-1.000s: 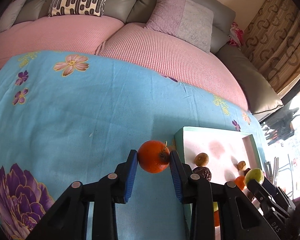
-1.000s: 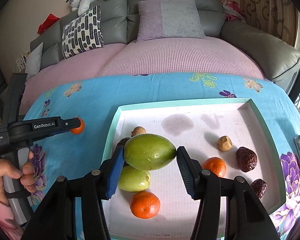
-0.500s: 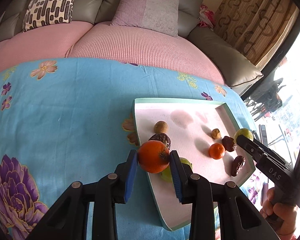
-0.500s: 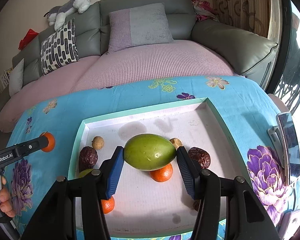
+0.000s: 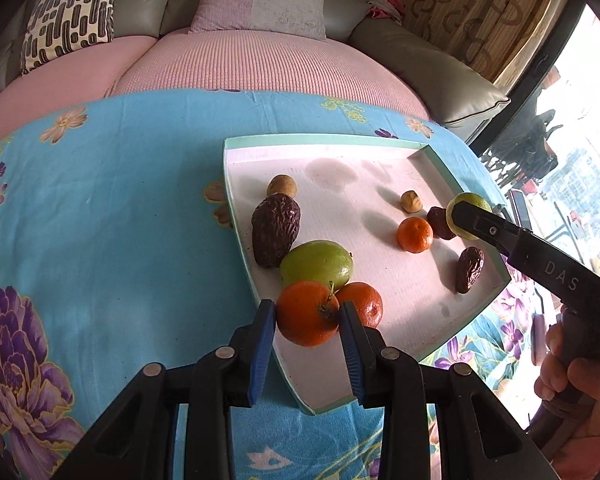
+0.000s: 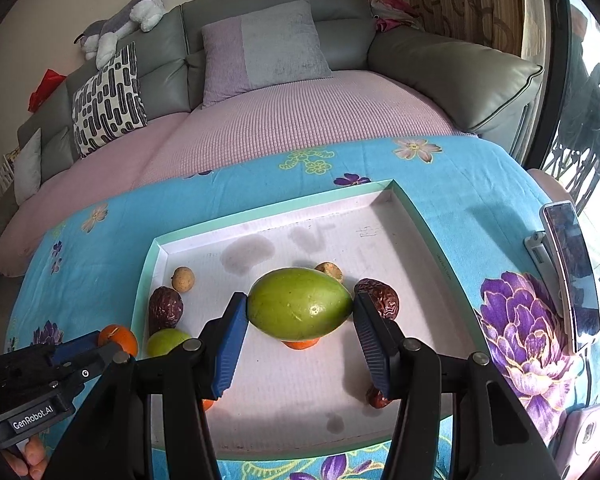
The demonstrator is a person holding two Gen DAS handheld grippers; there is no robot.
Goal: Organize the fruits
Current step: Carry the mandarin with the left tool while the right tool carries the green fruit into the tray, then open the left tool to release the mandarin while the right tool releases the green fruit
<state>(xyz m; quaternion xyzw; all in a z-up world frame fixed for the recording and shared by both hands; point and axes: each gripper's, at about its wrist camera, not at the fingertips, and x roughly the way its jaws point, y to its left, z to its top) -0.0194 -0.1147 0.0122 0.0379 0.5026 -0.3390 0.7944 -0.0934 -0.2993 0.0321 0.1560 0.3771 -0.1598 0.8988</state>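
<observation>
My left gripper [image 5: 308, 320] is shut on an orange [image 5: 306, 312], held above the near left corner of the white tray with a mint rim [image 5: 324, 138]. Just beyond it in the tray lie a green fruit [image 5: 316, 264], a second orange [image 5: 364, 304] and a dark wrinkled fruit [image 5: 275, 228]. My right gripper [image 6: 300, 312] is shut on a large green fruit [image 6: 298, 304] above the tray's [image 6: 260, 212] middle, over a third orange [image 6: 300, 344]. Small tan fruits [image 6: 183, 279] and more dark fruits [image 6: 382, 300] are scattered in the tray.
The tray sits on a blue floral cloth [image 5: 100, 220]. A phone [image 6: 568, 268] leans on a stand at the cloth's right edge. A grey sofa with a pink cover [image 6: 300, 120] and cushions lies behind. A hand [image 5: 572, 380] grips the right gripper's handle.
My left gripper carried the orange rightward from over the cloth to over the tray's near left corner. My right gripper moved the green fruit from the tray's left side toward its middle.
</observation>
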